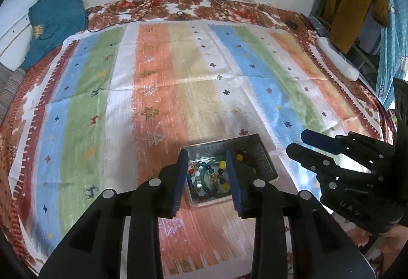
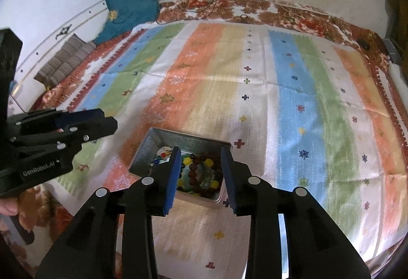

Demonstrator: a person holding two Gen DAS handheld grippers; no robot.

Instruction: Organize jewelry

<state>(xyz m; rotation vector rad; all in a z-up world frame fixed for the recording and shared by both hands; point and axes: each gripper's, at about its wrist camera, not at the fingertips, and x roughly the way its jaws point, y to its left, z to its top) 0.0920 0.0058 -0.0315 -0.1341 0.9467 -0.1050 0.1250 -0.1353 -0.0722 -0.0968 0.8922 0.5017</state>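
Striped cloth [image 1: 178, 90] spread over a bed, plaster wall behind, teal garment [image 1: 56, 21] at upper left. Metal tray [image 1: 265, 159], lower centre of both views, resting on the cloth: holds mixed beaded bracelets [image 2: 204, 171], dark brown, yellow, blue and green, heaped together. Left tool [image 1: 207, 182]: jaws partly spread, nothing between them, above the tray. Right tool [image 2: 200, 179]: jaws likewise partly spread, empty. No jewelry lies outside the tray; whether sorting is finished or not yet begun cannot be told.
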